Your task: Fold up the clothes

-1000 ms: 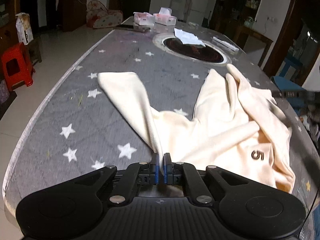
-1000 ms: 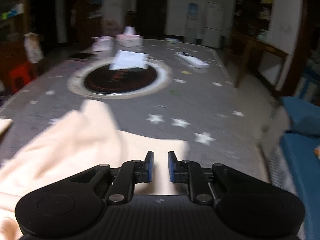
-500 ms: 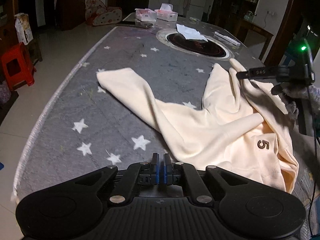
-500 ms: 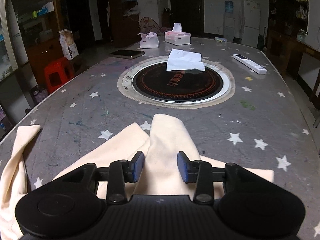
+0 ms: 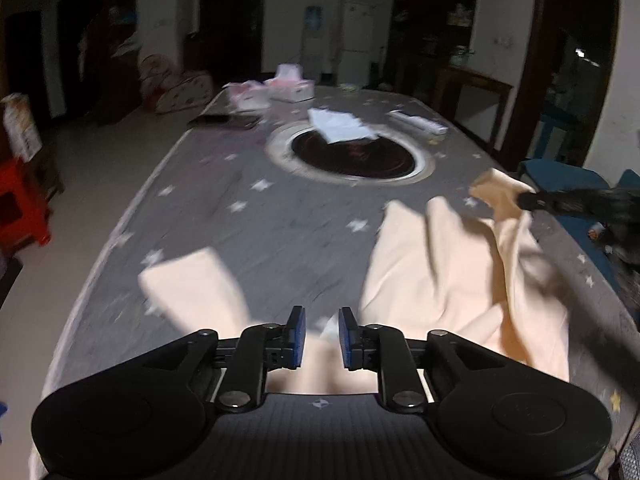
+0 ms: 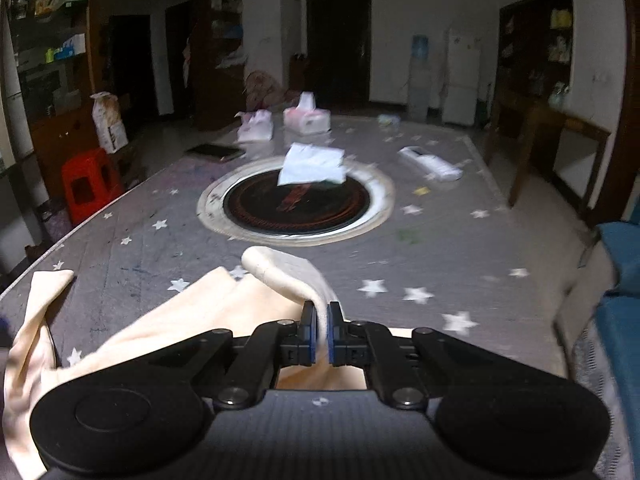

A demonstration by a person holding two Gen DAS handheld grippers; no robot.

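A cream garment [image 5: 460,272] lies rumpled on the grey star-patterned table cover [image 5: 260,220], one sleeve stretched out to the left. My left gripper [image 5: 322,334] hovers over the garment's near part. Its jaws are opening, with cloth showing below the gap and not pressed by the pads. My right gripper [image 6: 320,336] is shut on a raised fold of the garment [image 6: 200,320]. In the left wrist view the right gripper [image 5: 528,200] comes in from the right edge, pinching a lifted cloth end.
A round dark hob [image 5: 352,156] is set into the table's middle, with a white tissue [image 5: 340,126] on it. Tissue boxes [image 5: 290,88], a dark tablet [image 5: 224,121] and a white remote [image 5: 418,122] lie beyond. A red stool [image 5: 20,204] stands left, a blue seat [image 6: 624,280] right.
My left jaws, shut before, have parted and the gripper has risen. My right jaws, wide around the fold half a second ago, have closed on it and lifted it.
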